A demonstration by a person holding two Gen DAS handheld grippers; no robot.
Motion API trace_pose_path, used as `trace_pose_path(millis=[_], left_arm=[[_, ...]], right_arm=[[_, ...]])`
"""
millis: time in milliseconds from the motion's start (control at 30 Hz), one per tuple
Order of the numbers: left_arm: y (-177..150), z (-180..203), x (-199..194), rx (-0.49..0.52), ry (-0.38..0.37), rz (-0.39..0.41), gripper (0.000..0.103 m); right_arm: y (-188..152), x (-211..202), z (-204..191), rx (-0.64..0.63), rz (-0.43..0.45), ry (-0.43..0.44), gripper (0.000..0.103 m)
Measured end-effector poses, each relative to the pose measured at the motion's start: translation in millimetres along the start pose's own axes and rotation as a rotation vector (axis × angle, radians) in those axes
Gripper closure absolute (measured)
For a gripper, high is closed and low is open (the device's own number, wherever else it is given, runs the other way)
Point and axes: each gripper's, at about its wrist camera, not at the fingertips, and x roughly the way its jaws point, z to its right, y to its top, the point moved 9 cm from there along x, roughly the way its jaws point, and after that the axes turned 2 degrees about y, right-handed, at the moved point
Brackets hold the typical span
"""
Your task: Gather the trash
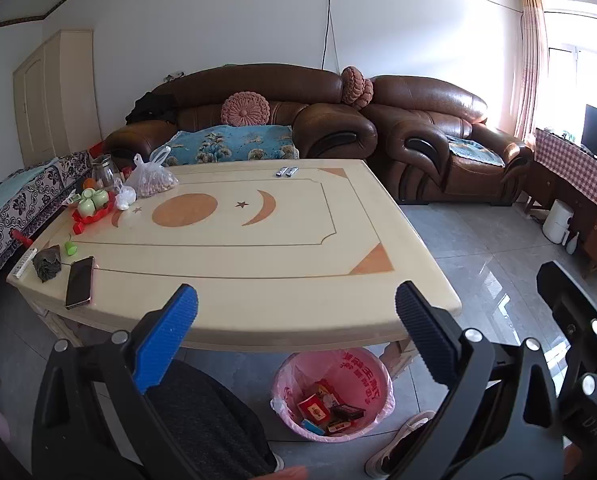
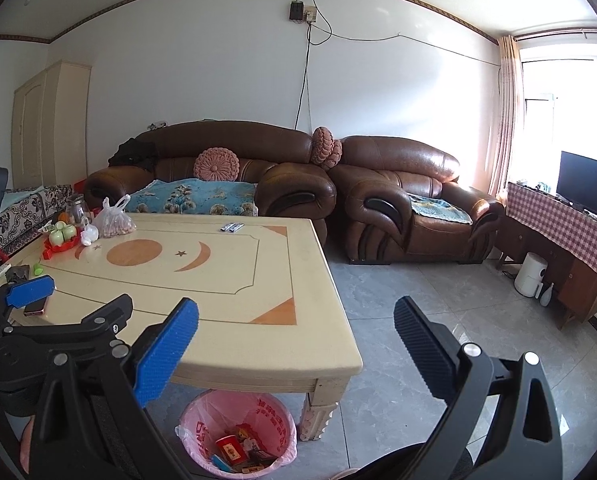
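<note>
**Bin holds trash under the bench**

The bench (image 1: 258, 248) fills the centre. The pink-lined bin (image 1: 332, 394) sits on the floor at 6 o'clock, boxes inside. Left gripper (image 1: 296, 320) and right gripper (image 2: 296, 332): jaws apart, empty.

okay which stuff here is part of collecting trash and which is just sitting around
Job:
pink-lined trash bin with boxes inside
two small silver wrappers on the cream table's far edge
crumpled dark wad

Lying about:
black smartphone
green tea set
bag of nuts
brown leather sofa
</note>
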Motion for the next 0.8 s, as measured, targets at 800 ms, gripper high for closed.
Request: trace_pose_path(millis=[800], left_arm=[[3.1, -5.2, -3.2, -0.017, 0.008, -0.003, 0.006]], right_arm=[[1.2, -6.4, 2.4, 0.018, 0.018, -0.004, 0.007]])
